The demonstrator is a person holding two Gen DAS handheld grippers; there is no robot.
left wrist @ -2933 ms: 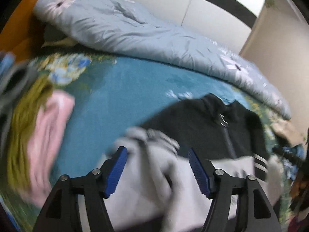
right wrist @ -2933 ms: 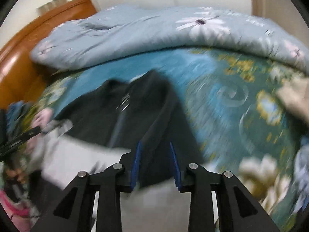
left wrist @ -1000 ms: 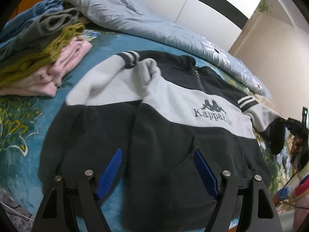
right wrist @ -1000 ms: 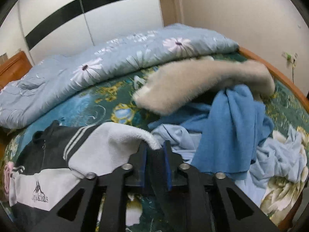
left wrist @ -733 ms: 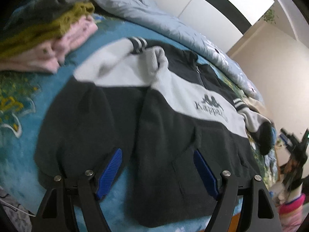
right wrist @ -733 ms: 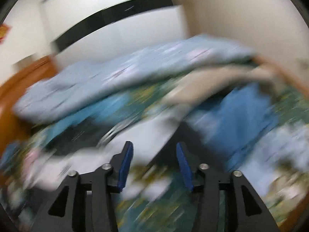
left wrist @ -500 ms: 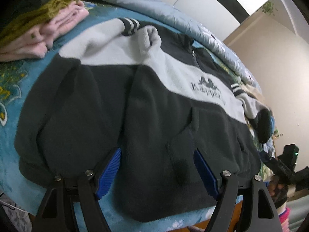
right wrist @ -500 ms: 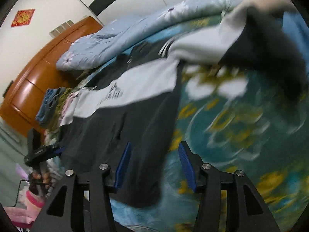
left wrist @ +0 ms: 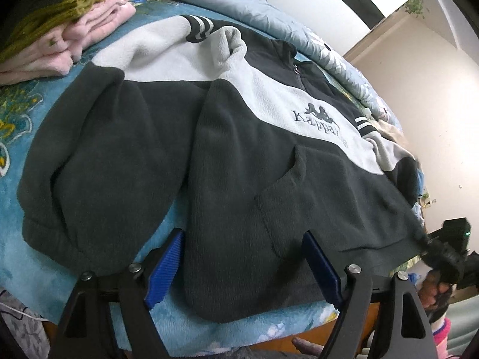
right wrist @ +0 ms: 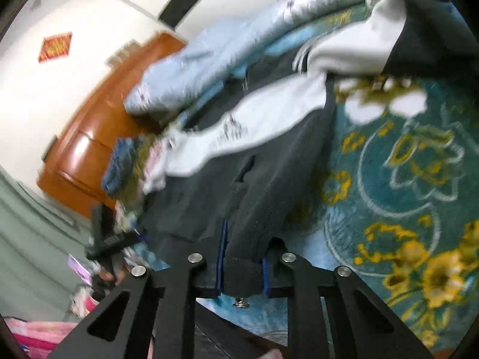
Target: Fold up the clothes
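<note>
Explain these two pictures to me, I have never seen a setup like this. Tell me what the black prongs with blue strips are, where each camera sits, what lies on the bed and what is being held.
There is no robot here: a person holds a two-finger clamp in each hand, and a wide-angle camera on each clamp looks forward along its fingers.

The left camera's picture shows the left gripper with its blue-padded jaws standing wide over the bottom hem of a dark grey and white fleece sweatshirt, spread on the blue floral bed cover. Behind it lie a folded pink garment and a pale blue quilt.

The right camera's picture is blurred. The right gripper is closing its jaws, with the sweatshirt's hem corner between the pads.
</note>
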